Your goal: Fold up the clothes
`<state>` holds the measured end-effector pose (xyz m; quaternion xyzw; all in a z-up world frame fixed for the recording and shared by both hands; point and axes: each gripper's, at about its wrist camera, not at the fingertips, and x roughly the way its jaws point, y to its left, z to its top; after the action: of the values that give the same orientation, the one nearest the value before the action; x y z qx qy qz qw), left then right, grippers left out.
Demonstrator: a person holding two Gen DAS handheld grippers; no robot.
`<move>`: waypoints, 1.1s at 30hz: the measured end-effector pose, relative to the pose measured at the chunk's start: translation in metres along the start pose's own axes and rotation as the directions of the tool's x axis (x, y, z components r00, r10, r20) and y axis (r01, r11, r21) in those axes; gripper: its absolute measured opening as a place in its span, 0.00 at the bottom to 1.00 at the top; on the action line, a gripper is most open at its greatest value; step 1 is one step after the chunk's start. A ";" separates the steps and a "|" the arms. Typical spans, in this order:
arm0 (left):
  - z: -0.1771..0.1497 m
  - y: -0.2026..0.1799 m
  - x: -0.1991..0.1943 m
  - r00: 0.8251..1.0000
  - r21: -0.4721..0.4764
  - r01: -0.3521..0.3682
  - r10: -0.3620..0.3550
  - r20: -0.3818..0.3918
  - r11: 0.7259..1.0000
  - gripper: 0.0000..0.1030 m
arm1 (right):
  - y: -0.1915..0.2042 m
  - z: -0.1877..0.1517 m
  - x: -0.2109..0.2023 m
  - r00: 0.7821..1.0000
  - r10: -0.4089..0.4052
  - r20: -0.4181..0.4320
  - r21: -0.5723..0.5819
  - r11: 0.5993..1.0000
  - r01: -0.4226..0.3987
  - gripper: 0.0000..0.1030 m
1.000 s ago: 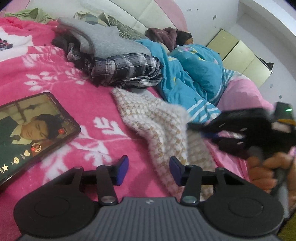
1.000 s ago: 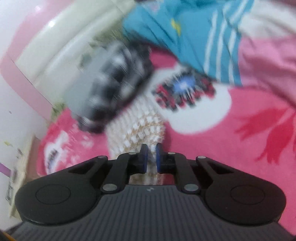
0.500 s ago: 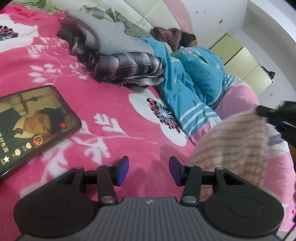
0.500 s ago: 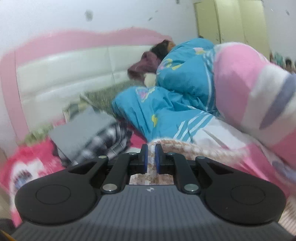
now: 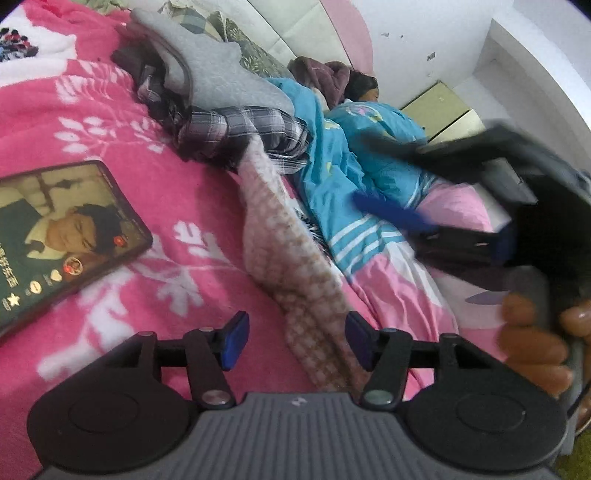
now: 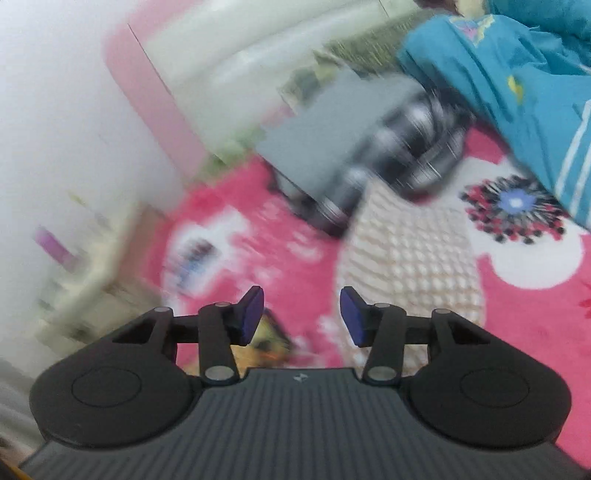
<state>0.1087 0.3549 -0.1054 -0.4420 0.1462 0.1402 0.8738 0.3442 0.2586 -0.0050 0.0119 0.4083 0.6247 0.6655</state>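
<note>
A beige and pink knitted garment (image 5: 291,251) lies in a long strip on the pink blanket (image 5: 92,122), from the plaid pile down to my left gripper (image 5: 295,339). The left jaws are opening; the knit's near end lies between the fingers, close to the right pad, and is not pinched. In the right wrist view the knit (image 6: 410,258) lies ahead and to the right. My right gripper (image 6: 302,317) is opening with nothing between its pads. Seen from the left wrist, the right gripper (image 5: 362,168) is a blur above the blue quilt, held by a hand (image 5: 532,343).
A lit phone (image 5: 55,236) lies on the blanket at the left. A grey folded garment (image 5: 221,77) rests on a plaid one (image 5: 251,129) at the back. A person (image 5: 365,88) lies under a blue quilt (image 5: 332,192) by the headboard (image 5: 303,29).
The right gripper, shut on the lifted knit half a second ago, has let go and opened. The knit now lies stretched across the blanket. The left jaws stand wider.
</note>
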 end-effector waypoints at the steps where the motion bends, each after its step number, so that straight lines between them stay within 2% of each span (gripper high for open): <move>1: 0.000 0.000 0.001 1.000 -0.003 0.001 -0.001 0.000 1.000 0.59 | -0.008 0.003 -0.012 0.998 0.031 0.047 0.034 0.999 -0.033 0.52; 2: -0.001 -0.001 0.002 1.000 -0.009 0.003 -0.003 -0.003 1.000 0.60 | -0.018 0.005 -0.017 0.997 0.002 0.073 0.074 0.997 -0.007 0.56; 6: -0.001 -0.001 0.012 0.999 -0.046 0.029 -0.030 -0.023 0.999 0.62 | -0.055 0.013 -0.035 0.979 -0.133 0.155 0.236 0.967 0.094 0.56; 8: 0.002 0.000 0.017 0.998 -0.067 0.058 -0.060 -0.029 0.996 0.69 | -0.076 0.015 -0.020 0.967 -0.239 0.090 0.297 0.933 0.203 0.56; 10: 0.005 0.001 0.023 0.995 -0.088 0.088 -0.091 -0.033 0.992 0.69 | -0.099 0.012 -0.001 0.955 -0.297 0.004 0.344 0.897 0.278 0.56; 13: 0.008 0.004 0.030 0.993 -0.106 0.111 -0.115 -0.031 0.988 0.69 | -0.122 0.006 0.021 0.952 -0.302 -0.048 0.381 0.876 0.297 0.56; 15: 0.010 0.005 0.034 0.993 -0.109 0.114 -0.117 -0.019 0.987 0.65 | -0.129 0.006 0.038 0.962 -0.262 -0.074 0.388 0.882 0.270 0.56; 16: 0.011 0.006 0.036 0.994 -0.110 0.111 -0.113 -0.011 0.988 0.57 | -0.127 0.006 0.048 0.965 -0.247 -0.087 0.368 0.892 0.262 0.52; 17: 0.013 0.007 0.037 0.994 -0.113 0.109 -0.110 -0.004 0.988 0.45 | -0.126 0.005 0.058 0.967 -0.233 -0.100 0.349 0.902 0.253 0.30; 18: 0.014 0.008 0.039 0.994 -0.116 0.108 -0.108 0.000 0.987 0.40 | -0.122 0.004 0.067 0.967 -0.228 -0.111 0.320 0.913 0.252 0.15; 19: 0.015 0.009 0.040 0.994 -0.121 0.110 -0.111 0.005 0.987 0.27 | -0.111 0.005 0.070 0.960 -0.257 -0.109 0.256 0.926 0.277 0.08; 20: 0.016 0.010 0.040 0.993 -0.126 0.116 -0.116 0.009 0.985 0.20 | -0.100 0.005 0.073 0.952 -0.285 -0.106 0.191 0.934 0.301 0.06; 21: 0.017 0.011 0.041 0.992 -0.132 0.122 -0.122 0.013 0.984 0.20 | -0.089 0.006 0.074 0.945 -0.313 -0.093 0.130 0.938 0.323 0.05; 24: 0.017 0.011 0.038 0.991 -0.128 0.136 -0.133 0.025 0.983 0.17 | -0.052 0.020 0.051 0.926 -0.376 0.039 -0.024 0.926 0.377 0.04; 26: 0.017 0.009 0.036 0.990 -0.118 0.139 -0.135 0.038 0.983 0.16 | -0.017 0.032 0.034 0.895 -0.422 0.144 -0.216 0.869 0.445 0.04; 28: 0.018 0.006 0.031 0.989 -0.104 0.135 -0.128 0.070 0.985 0.14 | 0.019 0.042 0.024 0.869 -0.435 0.235 -0.380 0.782 0.494 0.04; 31: 0.018 0.002 0.022 0.986 -0.075 0.120 -0.110 0.124 0.990 0.10 | 0.060 0.049 0.021 0.850 -0.420 0.318 -0.524 0.670 0.526 0.04; 33: 0.018 -0.002 0.016 0.983 -0.046 0.091 -0.082 0.162 0.995 0.07 | 0.075 0.052 0.025 0.840 -0.421 0.343 -0.580 0.608 0.542 0.04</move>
<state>0.1267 0.3705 -0.1002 -0.4584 0.0522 0.1409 0.8759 0.3094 0.3218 0.0561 -0.2792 0.0910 0.5205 0.8018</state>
